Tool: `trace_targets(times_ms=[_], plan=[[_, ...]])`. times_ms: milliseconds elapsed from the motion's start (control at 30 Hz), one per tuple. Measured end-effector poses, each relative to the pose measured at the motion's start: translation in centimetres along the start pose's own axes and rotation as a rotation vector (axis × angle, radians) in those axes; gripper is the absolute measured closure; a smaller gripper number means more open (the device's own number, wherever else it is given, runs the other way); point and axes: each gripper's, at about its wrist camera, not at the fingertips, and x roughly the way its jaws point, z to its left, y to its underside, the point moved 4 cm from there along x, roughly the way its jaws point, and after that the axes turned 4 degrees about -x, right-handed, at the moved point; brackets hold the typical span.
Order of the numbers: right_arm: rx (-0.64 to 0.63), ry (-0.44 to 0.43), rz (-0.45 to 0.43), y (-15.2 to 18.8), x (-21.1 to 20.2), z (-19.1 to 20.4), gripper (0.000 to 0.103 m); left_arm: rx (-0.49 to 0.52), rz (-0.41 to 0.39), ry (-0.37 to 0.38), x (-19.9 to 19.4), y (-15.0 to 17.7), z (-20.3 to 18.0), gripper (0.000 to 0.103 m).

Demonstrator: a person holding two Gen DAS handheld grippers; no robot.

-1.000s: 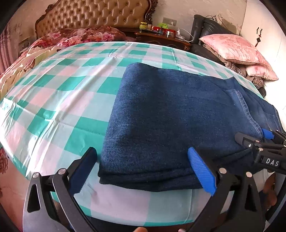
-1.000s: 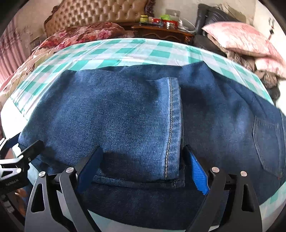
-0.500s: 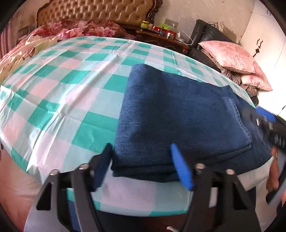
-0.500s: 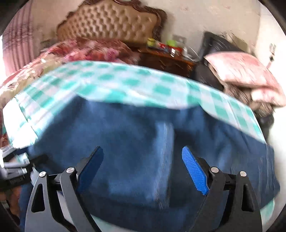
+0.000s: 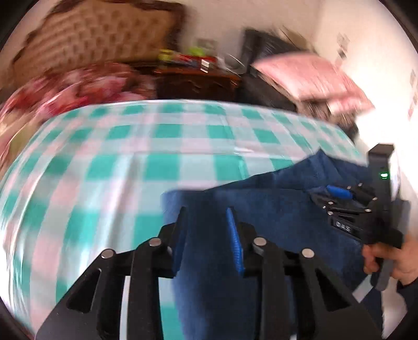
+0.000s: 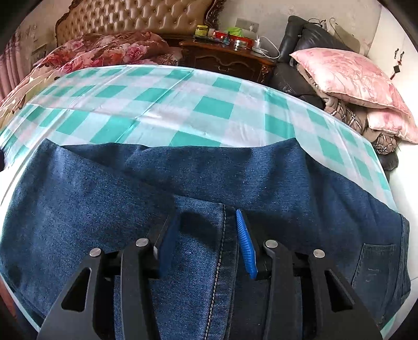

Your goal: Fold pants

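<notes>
Dark blue jeans (image 6: 235,177) lie folded on a green, pink and white checked tablecloth (image 6: 156,104). My right gripper (image 6: 207,235) is shut on a folded denim layer with a stitched hem; its blue fingertips (image 6: 244,240) press the cloth from both sides. My left gripper (image 5: 207,232) is narrowed around the near left edge of the jeans (image 5: 261,209); the left wrist view is motion-blurred. The right gripper (image 5: 339,193) also shows there at the right, held by a hand.
A tufted headboard (image 6: 135,18) and floral bedding (image 6: 104,49) lie behind the table. A dark wooden nightstand (image 6: 227,57) with small items stands at the back. Pink pillows (image 6: 350,75) are piled on a black chair at the right.
Both grippers have narrowed from wide open onto the denim. The left gripper has swung left and low along the jeans' edge. The right gripper has closed on the hemmed layer.
</notes>
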Motion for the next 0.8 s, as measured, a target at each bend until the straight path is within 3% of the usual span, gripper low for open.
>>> trace_targets(times_ms=[67, 133, 200, 267, 367, 600, 733, 800], plan=[[0.009, -0.008, 0.004, 0.0, 0.1, -0.2, 0.059, 0.060, 0.072, -0.008, 3.1, -0.8, -0.3, 0.074], [0.014, -0.013, 0.006, -0.1, 0.3, -0.5, 0.055, 0.067, 0.127, -0.098, 5.6, -1.0, 1.2, 0.075], [0.019, -0.015, 0.005, -0.1, 0.3, -0.7, 0.052, 0.012, 0.118, -0.127, 6.0, -1.0, 3.0, 0.075], [0.025, -0.019, 0.006, -0.1, 0.4, -0.9, 0.048, -0.039, 0.093, -0.167, 4.8, -0.8, 4.3, 0.066], [0.040, -0.018, 0.009, -0.1, 0.5, -1.1, 0.045, -0.117, 0.045, -0.105, 1.6, 1.1, 4.6, 0.060], [0.036, -0.010, -0.004, 0.0, 0.5, -1.0, 0.045, -0.309, 0.067, -0.026, -3.5, 10.8, 4.7, 0.061], [0.042, -0.017, -0.008, 0.1, 0.5, -1.1, 0.045, -0.317, 0.047, -0.018, -4.3, 12.0, 3.8, 0.066], [0.043, -0.020, -0.004, 0.1, 0.5, -1.1, 0.045, -0.327, 0.059, 0.017, -4.2, 12.2, 3.5, 0.079]])
